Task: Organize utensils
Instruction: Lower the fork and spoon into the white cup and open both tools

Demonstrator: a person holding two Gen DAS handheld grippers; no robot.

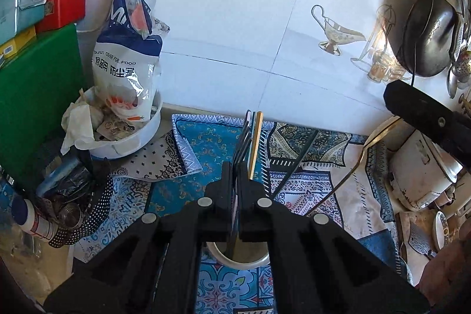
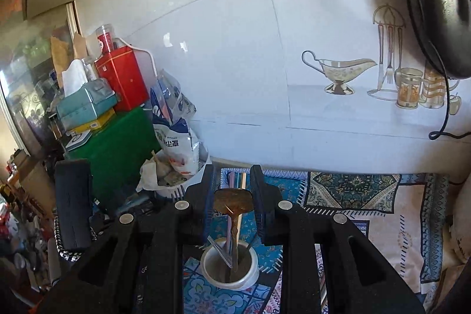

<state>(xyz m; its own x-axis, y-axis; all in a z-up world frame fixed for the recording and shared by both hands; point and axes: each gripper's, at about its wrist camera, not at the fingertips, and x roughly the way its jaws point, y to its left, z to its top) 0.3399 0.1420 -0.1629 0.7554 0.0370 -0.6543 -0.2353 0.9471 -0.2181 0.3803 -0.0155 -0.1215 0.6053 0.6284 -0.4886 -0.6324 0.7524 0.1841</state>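
Note:
My left gripper [image 1: 234, 167] is shut on a fork [image 1: 242, 141] whose tines point up toward the wall, together with chopsticks [image 1: 255, 144]; their lower ends reach into a white cup [image 1: 238, 258] below the fingers. My right gripper [image 2: 232, 190] is open, its jaws either side of a brass spoon [image 2: 233, 203] that stands in the white cup [image 2: 229, 267] with another fork and chopsticks. The right gripper also shows at the right of the left wrist view [image 1: 424, 114].
A patterned blue cloth [image 1: 188, 143] covers the counter against a white tiled wall. A white bowl with a food-cover bag [image 1: 126, 69], a green box and a red tin stand at left. A black pan [image 1: 426, 31] hangs at right above a rice cooker [image 1: 418, 167].

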